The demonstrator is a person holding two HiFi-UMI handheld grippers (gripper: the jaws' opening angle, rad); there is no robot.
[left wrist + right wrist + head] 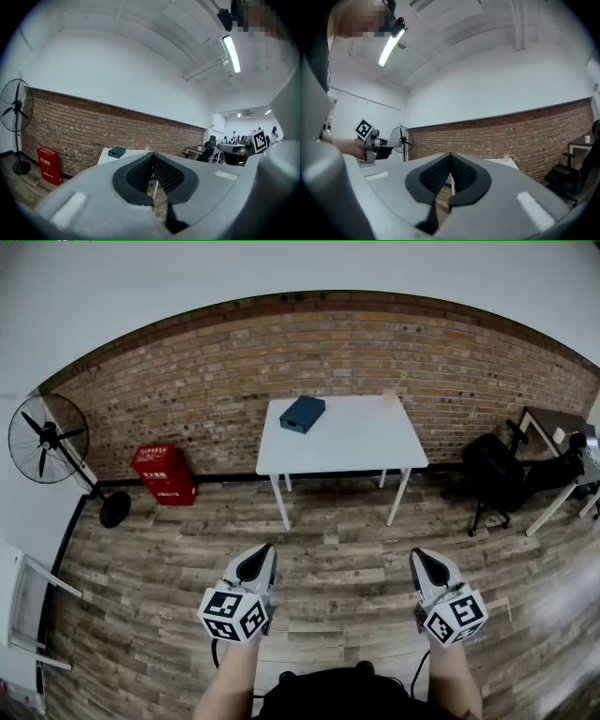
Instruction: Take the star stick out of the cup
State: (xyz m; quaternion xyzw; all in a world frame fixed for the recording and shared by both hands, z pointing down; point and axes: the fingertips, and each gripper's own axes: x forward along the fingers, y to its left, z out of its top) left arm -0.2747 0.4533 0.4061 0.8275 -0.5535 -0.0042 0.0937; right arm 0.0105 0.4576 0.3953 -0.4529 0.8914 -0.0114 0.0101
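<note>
Both grippers hang low in front of you, well short of the desk (347,442), so the step in hand is the approach. The cup (389,397) stands at the desk's far right corner, near the brick wall. The stick (509,149) rises out of it, thin and faint from here. A blue box (302,413) lies well apart on the left. Walk up to the right side of the desk, so that the right gripper (419,557) has the short reach. Part its jaws before you get to the cup. Come in on the stick above the rim, pinch it there and lift straight up, so the cup does not tip. The cup looks light, and the left gripper (265,554) could steady it if the stick drags. At this moment the jaws of both grippers are pressed together, pad against pad, with nothing between them and touching nothing.
</note>
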